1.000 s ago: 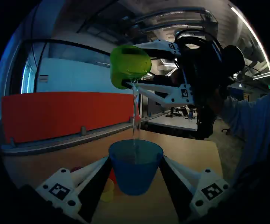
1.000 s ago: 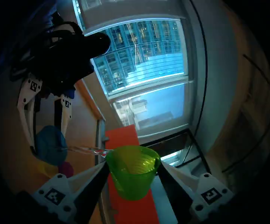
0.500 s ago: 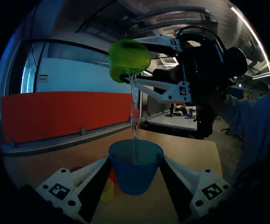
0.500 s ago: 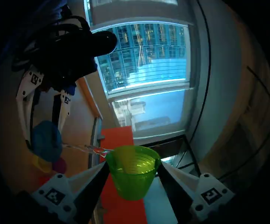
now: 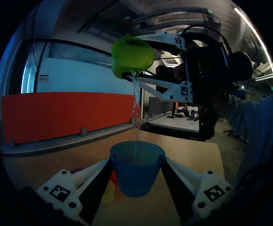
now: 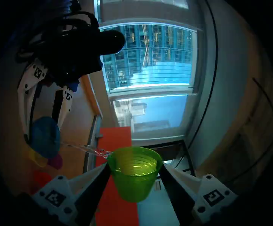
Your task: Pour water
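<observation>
Left gripper view: left gripper [image 5: 137, 165] pinches a blue cup [image 5: 137, 179] at six o'clock; at twelve, right gripper [image 5: 133, 63] clamps a tipped green cup [image 5: 131, 52], water [image 5: 135, 113] streaming, apparently into the blue cup.

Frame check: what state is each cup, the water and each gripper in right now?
Blue cup: upright, above the table, taking in water.
Green cup: tipped over, pouring.
Water: thin stream falling from green cup into blue cup.
Left gripper: shut on blue cup.
Right gripper: shut on green cup.
</observation>
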